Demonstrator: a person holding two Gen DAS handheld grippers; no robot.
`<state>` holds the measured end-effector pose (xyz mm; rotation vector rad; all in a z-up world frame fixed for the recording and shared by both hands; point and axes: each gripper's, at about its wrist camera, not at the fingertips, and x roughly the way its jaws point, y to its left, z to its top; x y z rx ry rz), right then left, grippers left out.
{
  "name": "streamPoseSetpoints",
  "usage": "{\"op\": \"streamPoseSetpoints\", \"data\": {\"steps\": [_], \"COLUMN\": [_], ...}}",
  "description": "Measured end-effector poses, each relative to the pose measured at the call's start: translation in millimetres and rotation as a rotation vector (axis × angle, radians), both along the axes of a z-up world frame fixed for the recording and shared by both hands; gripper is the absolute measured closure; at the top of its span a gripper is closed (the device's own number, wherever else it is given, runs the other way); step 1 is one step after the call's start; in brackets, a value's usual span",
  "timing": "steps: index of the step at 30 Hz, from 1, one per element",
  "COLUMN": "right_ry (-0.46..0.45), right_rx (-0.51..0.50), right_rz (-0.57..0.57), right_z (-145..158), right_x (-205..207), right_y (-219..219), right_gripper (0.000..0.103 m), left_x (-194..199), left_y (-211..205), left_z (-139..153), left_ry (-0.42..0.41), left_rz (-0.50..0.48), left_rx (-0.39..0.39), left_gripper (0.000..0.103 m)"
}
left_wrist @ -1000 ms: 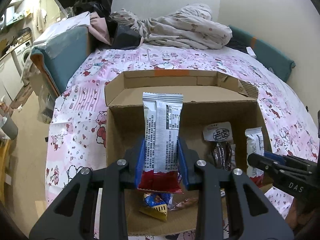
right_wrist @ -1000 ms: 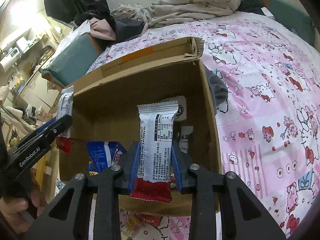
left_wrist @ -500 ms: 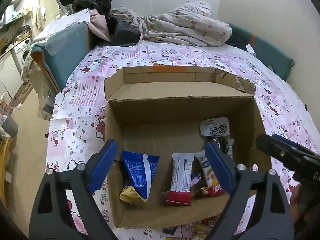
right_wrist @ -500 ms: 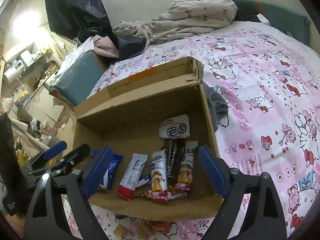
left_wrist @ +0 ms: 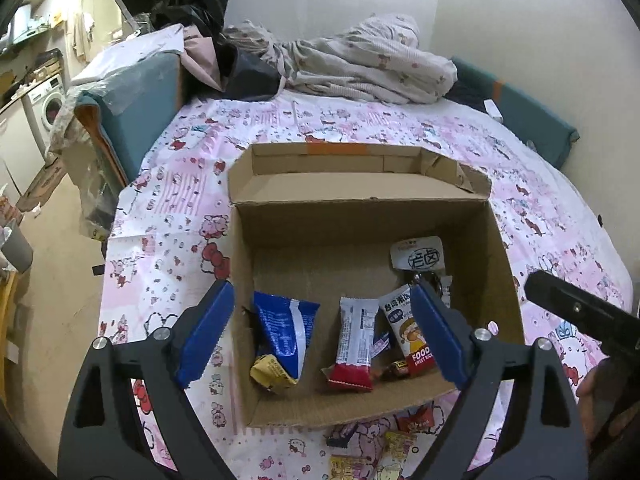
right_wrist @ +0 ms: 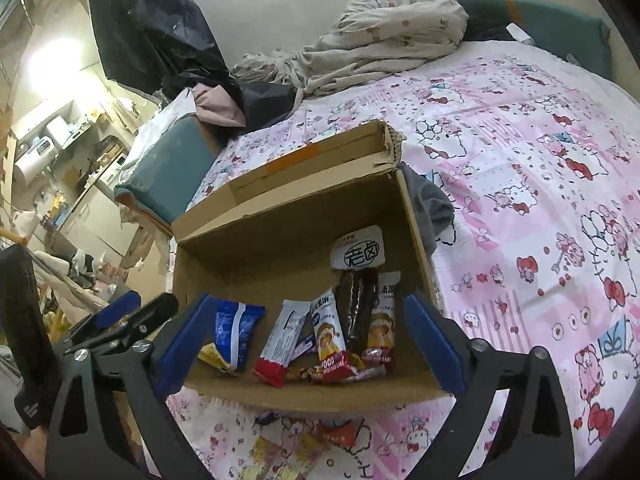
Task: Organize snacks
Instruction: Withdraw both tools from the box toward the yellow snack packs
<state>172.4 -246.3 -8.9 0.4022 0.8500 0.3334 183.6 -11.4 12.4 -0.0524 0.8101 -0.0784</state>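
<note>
Above the near edge of the cardboard box [left_wrist: 362, 204], the left claw [left_wrist: 320, 334] hung with its blue pads spread wide and nothing between them; the right claw [right_wrist: 310, 338] hovered beside it over the same edge, likewise spread and empty. Inside the box, along its near wall, lay the snacks: a blue packet [left_wrist: 286, 330] at the left with a small yellow wrapper [left_wrist: 272, 374] at its foot, then a white bar with a red end [left_wrist: 354, 346], then a white pouch with a cartoon face [right_wrist: 330, 336], a dark chocolate-coloured piece in clear wrap [right_wrist: 356, 312] and a second pouch [right_wrist: 382, 330] at the right, with a white oval label [right_wrist: 357, 254] behind them. A few more wrappers [left_wrist: 376, 446] lay outside the box on the bed [right_wrist: 540, 184], just before its near wall. The bed wore a pink cartoon-cat sheet, with a crumpled quilt [left_wrist: 360, 68] heaped at its far end and a teal cushion [left_wrist: 136, 108] to the left.
</note>
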Motion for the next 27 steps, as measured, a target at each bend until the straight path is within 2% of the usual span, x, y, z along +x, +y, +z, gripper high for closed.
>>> {"op": "streamPoseSetpoints", "data": {"steps": [3, 8, 14, 21, 24, 27], "right_ry": [-0.007, 0.008, 0.038, 0.094, 0.128, 0.134], "right_rx": [-0.001, 0.037, 0.056, 0.053, 0.056, 0.03], "right_rz": [0.001, -0.01, -0.031, -0.049, -0.046, -0.041], "right_z": [5, 5, 2, -12, -20, -23], "right_x": [-10, -26, -43, -63, -68, -74], "right_y": [-1, -6, -10, -7, -3, 2], "right_gripper": [0.004, 0.004, 0.004, 0.004, 0.004, 0.004], "left_x": [-7, -27, -46, -68, -75, -82], "left_y": [5, 20, 26, 31, 38, 46], "left_z": [5, 15, 20, 8, 0, 0], "left_ry": [-0.001, -0.043, -0.035, 0.018, 0.048, 0.033], "left_rz": [0.006, 0.034, 0.046, 0.035, 0.068, 0.106], "left_rx": [-0.012, -0.08, -0.076, -0.095, -0.102, -0.085], "left_gripper": [0.014, 0.003, 0.003, 0.003, 0.003, 0.003]}}
